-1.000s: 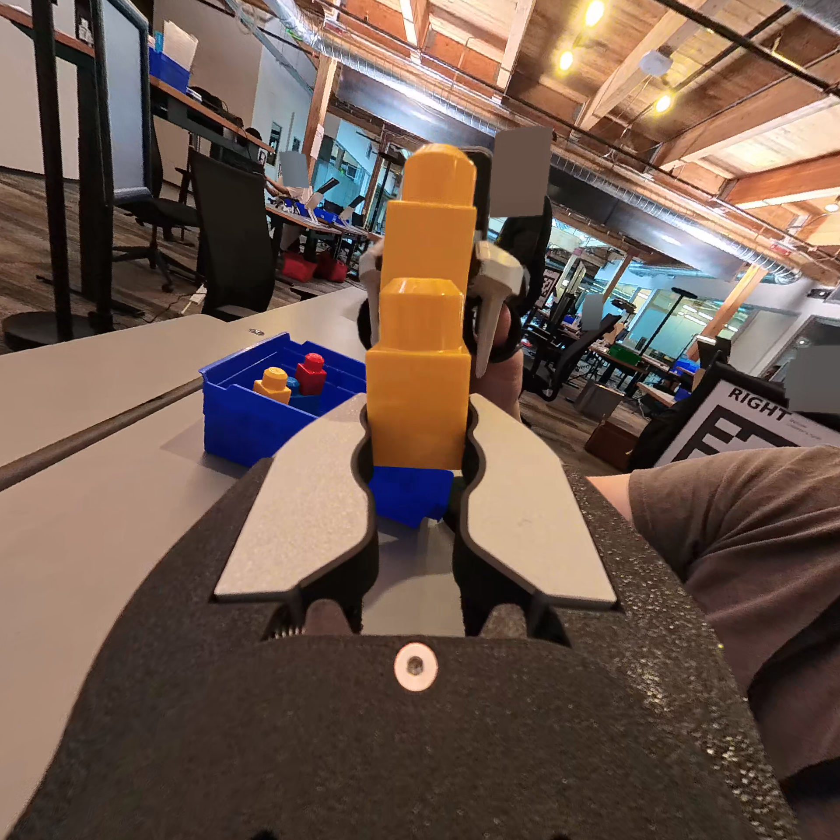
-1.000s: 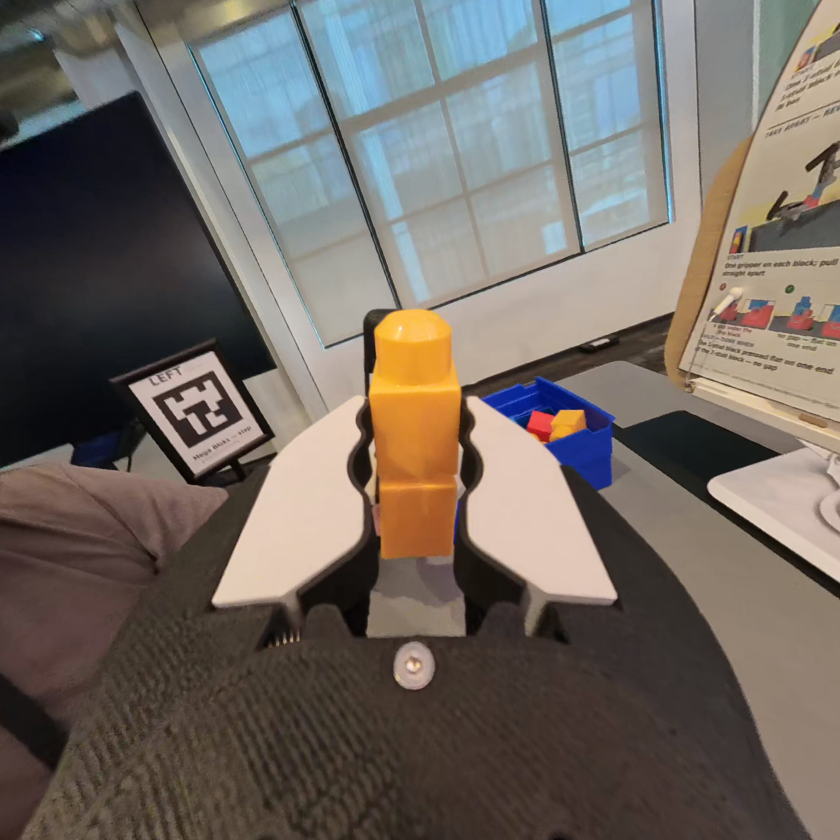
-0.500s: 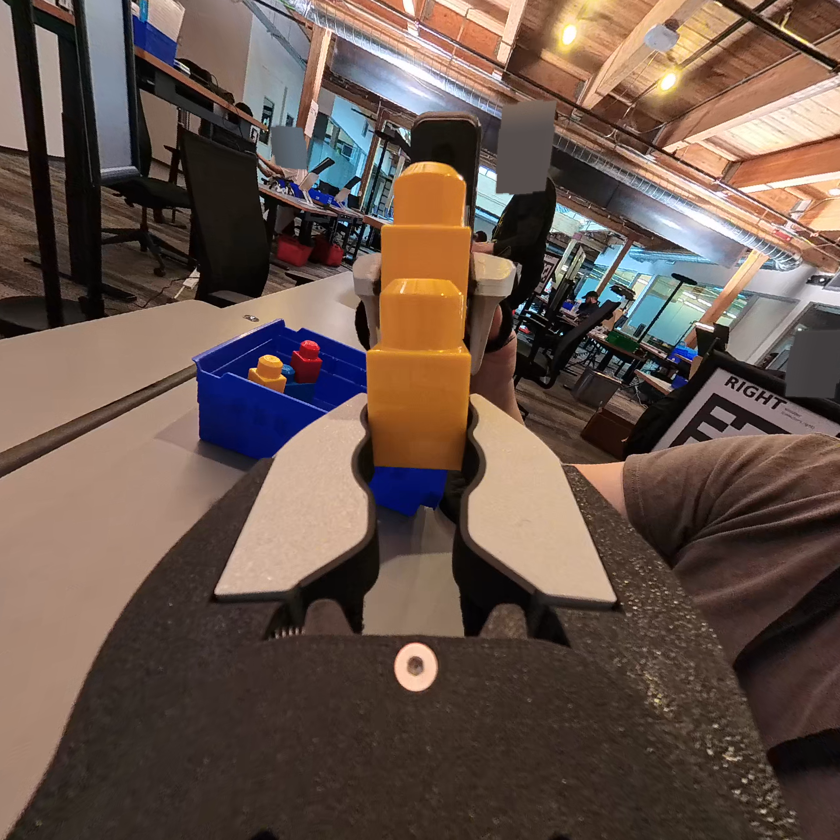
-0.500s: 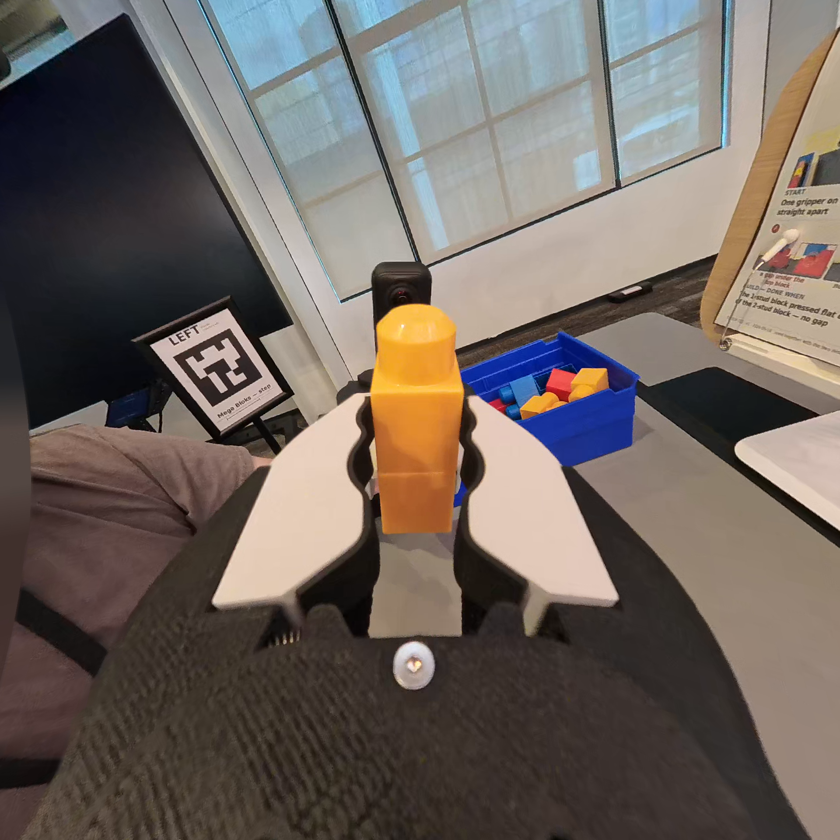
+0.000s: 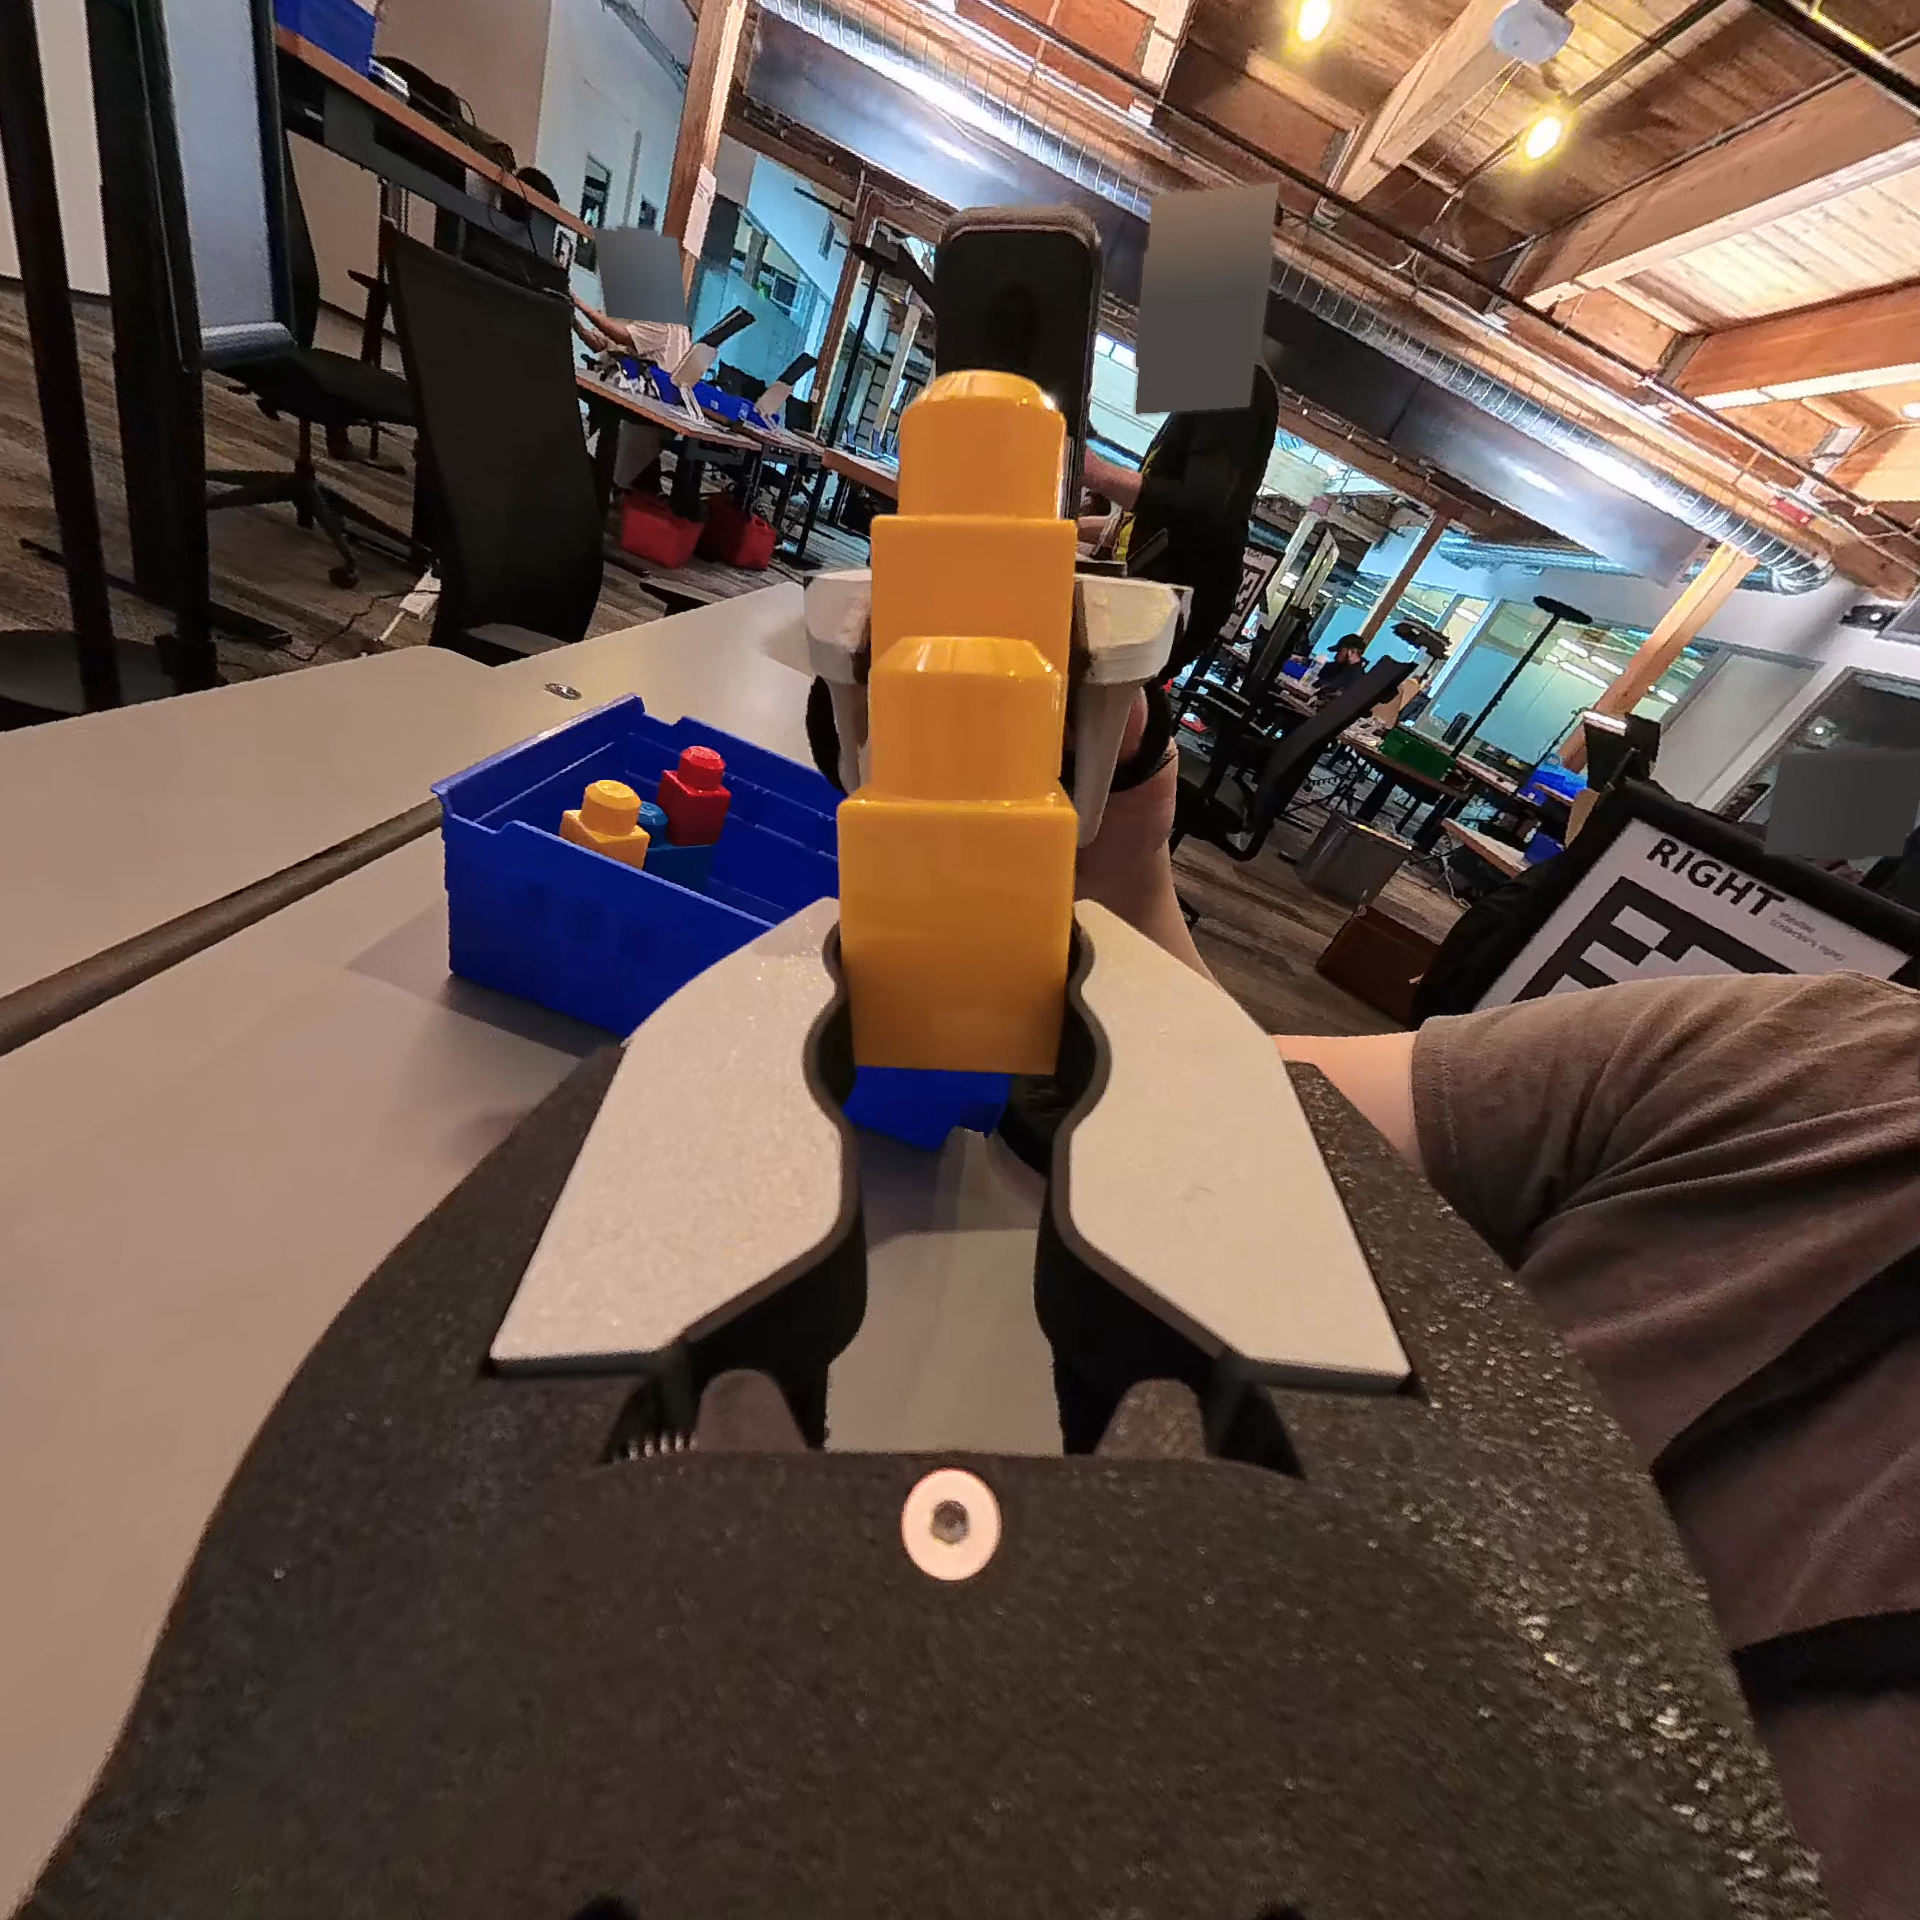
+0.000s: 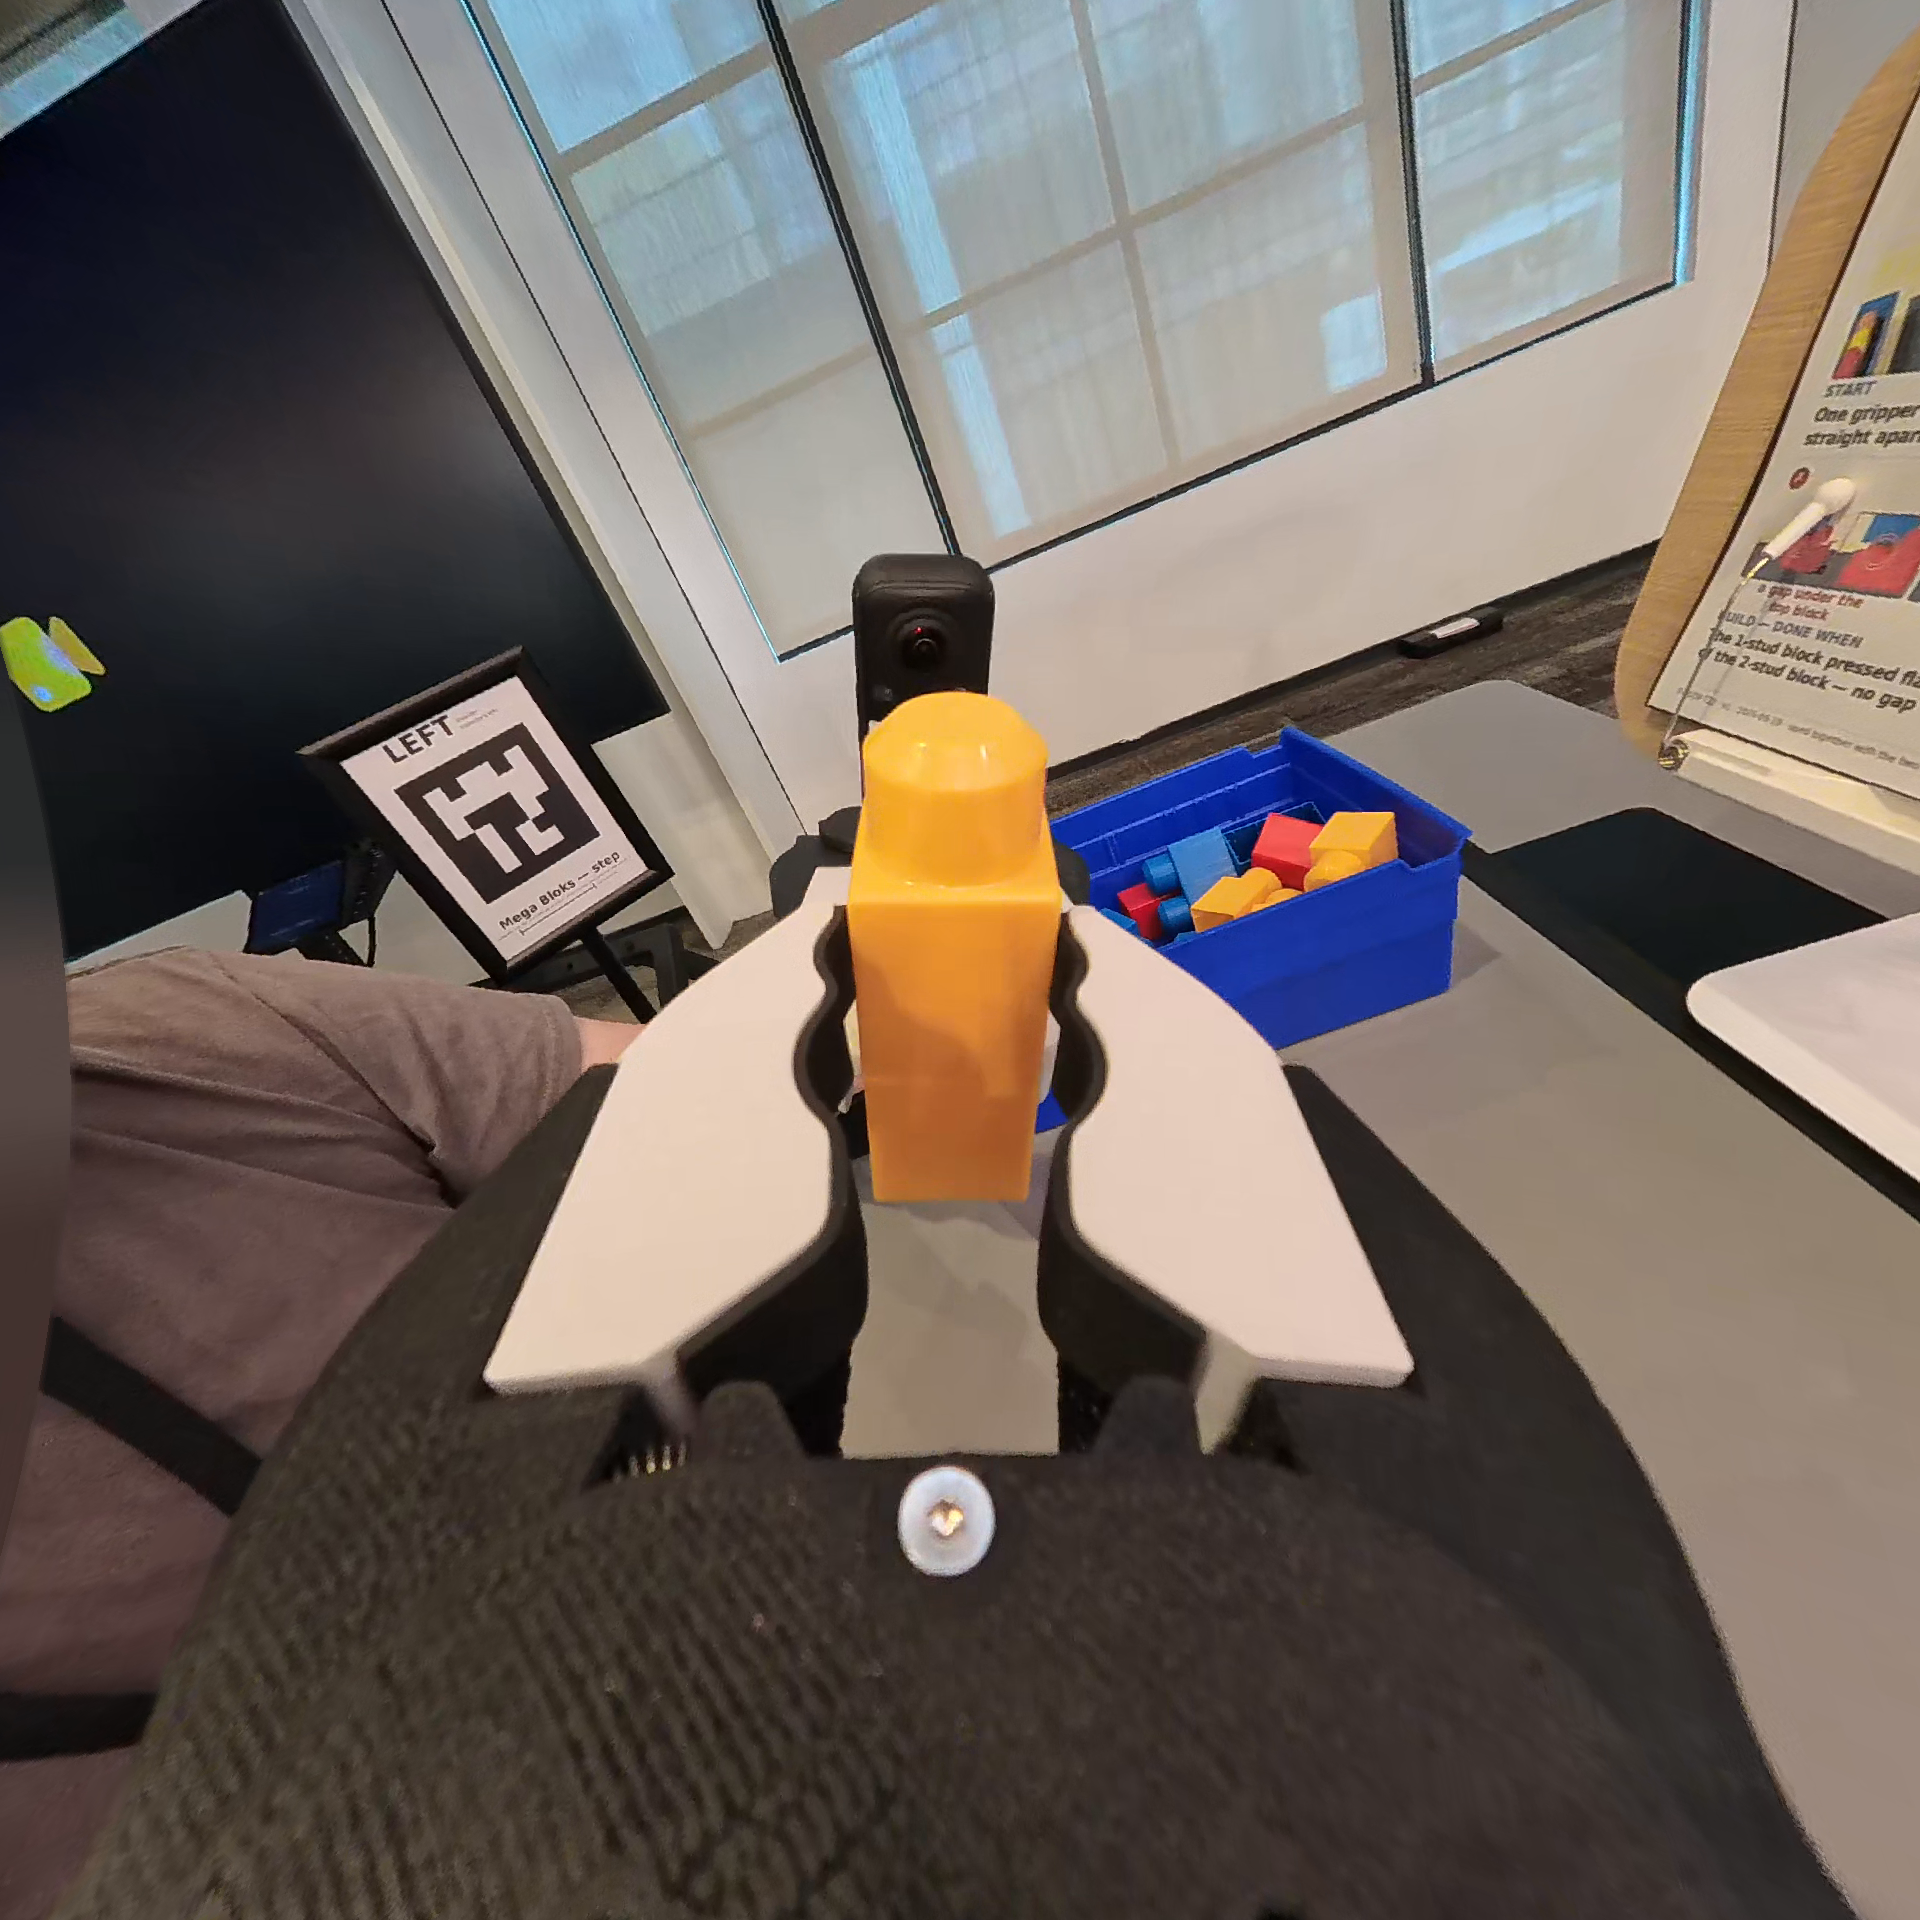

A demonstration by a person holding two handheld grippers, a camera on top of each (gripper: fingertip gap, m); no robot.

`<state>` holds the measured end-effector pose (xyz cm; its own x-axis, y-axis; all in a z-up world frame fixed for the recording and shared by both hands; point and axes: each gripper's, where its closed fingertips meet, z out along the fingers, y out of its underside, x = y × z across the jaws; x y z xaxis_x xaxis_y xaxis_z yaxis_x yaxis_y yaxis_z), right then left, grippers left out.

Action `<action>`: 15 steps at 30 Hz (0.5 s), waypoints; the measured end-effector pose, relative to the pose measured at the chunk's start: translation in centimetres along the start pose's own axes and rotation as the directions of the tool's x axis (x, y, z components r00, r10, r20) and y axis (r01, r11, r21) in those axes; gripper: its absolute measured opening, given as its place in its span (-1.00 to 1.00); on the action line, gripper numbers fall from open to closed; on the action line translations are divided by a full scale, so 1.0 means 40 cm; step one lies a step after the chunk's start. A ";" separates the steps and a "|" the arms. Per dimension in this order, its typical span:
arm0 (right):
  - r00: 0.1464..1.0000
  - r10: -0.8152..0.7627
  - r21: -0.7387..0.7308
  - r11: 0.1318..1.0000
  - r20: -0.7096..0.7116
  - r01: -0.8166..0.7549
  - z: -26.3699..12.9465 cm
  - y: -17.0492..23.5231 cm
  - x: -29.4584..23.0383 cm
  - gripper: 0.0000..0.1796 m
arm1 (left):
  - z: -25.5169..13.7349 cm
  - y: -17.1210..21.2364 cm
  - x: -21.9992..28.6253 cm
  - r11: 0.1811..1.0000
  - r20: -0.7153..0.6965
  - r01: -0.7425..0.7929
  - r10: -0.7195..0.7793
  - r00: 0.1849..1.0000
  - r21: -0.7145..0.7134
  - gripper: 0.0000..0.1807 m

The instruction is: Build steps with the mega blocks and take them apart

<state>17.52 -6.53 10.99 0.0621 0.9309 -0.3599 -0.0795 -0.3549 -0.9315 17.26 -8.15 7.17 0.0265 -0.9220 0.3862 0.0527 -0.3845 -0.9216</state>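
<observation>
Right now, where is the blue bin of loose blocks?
The blue bin sits on the grey table, left of the left gripper in the left wrist view; right of the yellow blocks in the right wrist view.

Each camera sits low behind its own gripper and looks forward along the two fingers, so the near fingers fill the lower half of both views. The left wrist view faces across the grey table toward an open office hall, while the right wrist view faces the opposite way, toward tall windows. Both share, very close up, the orange blocks at centre and the blue bin near the table's edge, and each shows the other gripper's camera just behind the blocks.
</observation>
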 end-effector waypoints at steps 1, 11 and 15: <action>1.000 0.005 0.006 1.000 -0.003 -0.005 0.000 -0.002 0.002 -0.59 | 0.000 0.000 -0.002 1.000 0.001 -0.001 0.001 1.000 -0.007 -0.60; 0.977 -0.178 -0.282 0.949 -0.116 0.139 -0.100 0.036 0.008 -0.35 | 0.014 0.103 -0.012 0.939 0.012 -0.142 0.153 0.988 -0.314 -0.60; 0.974 -0.212 -0.428 0.890 -0.085 0.156 -0.103 0.098 0.003 -0.36 | 0.025 0.140 -0.018 0.899 0.015 -0.197 0.221 0.975 -0.391 -0.59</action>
<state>21.32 -8.15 7.09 0.1619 0.9742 -0.1574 0.3647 -0.2073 -0.9077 18.53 -9.60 1.75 0.0528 -0.9834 0.1738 -0.3484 -0.1813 -0.9196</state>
